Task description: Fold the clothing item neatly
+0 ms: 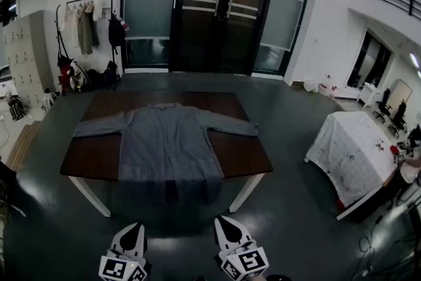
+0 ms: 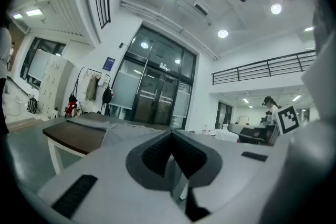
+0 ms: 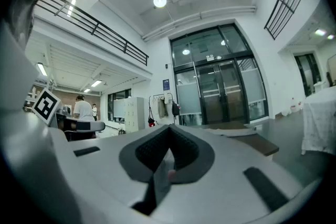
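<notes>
Grey garment [image 1: 168,141] lies spread flat on the brown table [image 1: 240,154], hem overhanging the near edge. Left gripper [image 1: 133,231] and right gripper [image 1: 227,228] hover near, well apart from it, fingers closed together, empty.

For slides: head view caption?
Grey long-sleeved garment spread on dark brown table; left gripper and right gripper shut, short of it.

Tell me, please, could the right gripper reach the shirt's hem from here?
Probably not yet: the right gripper hangs well short of the table, with open floor between it and the shirt. Nothing blocks the way, though its fingers are shut.
</notes>
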Available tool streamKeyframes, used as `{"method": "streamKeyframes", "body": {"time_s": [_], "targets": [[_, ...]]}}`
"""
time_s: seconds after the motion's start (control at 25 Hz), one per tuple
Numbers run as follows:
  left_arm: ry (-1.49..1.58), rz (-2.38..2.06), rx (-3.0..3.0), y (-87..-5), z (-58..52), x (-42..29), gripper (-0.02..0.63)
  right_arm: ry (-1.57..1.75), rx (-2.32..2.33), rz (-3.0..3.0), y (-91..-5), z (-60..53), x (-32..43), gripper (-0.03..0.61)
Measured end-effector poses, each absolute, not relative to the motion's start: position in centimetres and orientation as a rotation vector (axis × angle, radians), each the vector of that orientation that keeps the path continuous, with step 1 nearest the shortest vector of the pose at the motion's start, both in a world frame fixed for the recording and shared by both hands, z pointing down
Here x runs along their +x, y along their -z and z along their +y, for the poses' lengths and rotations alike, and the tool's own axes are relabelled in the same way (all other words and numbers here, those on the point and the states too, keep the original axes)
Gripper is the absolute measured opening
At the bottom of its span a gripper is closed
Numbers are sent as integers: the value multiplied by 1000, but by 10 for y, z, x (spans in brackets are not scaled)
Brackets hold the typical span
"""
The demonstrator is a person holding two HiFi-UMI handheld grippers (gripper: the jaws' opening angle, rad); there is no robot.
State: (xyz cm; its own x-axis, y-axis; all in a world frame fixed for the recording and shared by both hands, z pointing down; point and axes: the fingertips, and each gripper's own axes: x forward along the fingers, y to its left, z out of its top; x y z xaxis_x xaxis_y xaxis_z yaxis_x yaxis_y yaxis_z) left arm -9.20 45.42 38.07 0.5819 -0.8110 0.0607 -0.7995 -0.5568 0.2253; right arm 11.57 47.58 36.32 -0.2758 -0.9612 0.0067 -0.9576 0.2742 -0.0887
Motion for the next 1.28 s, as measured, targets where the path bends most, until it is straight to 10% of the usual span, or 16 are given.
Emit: {"method": "streamKeyframes", "body": {"time_s": [1.28], "targets": [[-42,-1246,2642,-386,451,-3,9,223,-2005,2305,-386,488,210,-12]]}}
